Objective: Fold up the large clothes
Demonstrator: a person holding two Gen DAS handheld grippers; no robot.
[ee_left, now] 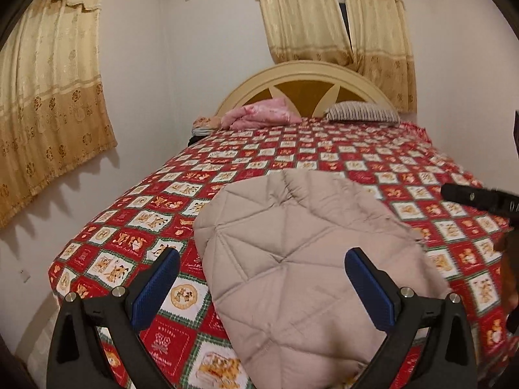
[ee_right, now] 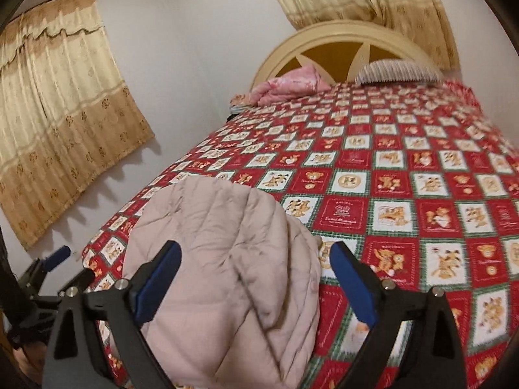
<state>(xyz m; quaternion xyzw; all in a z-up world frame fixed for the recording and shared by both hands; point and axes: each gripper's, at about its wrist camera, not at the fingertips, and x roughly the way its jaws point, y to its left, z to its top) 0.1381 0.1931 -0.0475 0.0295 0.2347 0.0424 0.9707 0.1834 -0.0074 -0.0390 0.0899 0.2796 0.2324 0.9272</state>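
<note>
I have the beige quilted jacket (ee_left: 292, 259) lying in a folded heap near the foot of the bed (ee_left: 373, 162), on a red patchwork bedspread (ee_right: 405, 178) printed with teddy bears. My left gripper (ee_left: 262, 287) and right gripper (ee_right: 254, 278) both hover over the jacket with their blue-padded fingers (ee_left: 155, 291) spread wide, holding nothing. Beyond it I see a pink pillow (ee_left: 259, 115) and a striped pillow (ee_left: 363, 111) against the arched headboard (ee_left: 305, 77), with gold curtains (ee_left: 48, 113) on white walls (ee_left: 194, 64).

jacket (ee_left: 292, 259) on bed (ee_left: 373, 162) near foot | pillows (ee_left: 363, 111) at headboard (ee_left: 305, 77)
</note>
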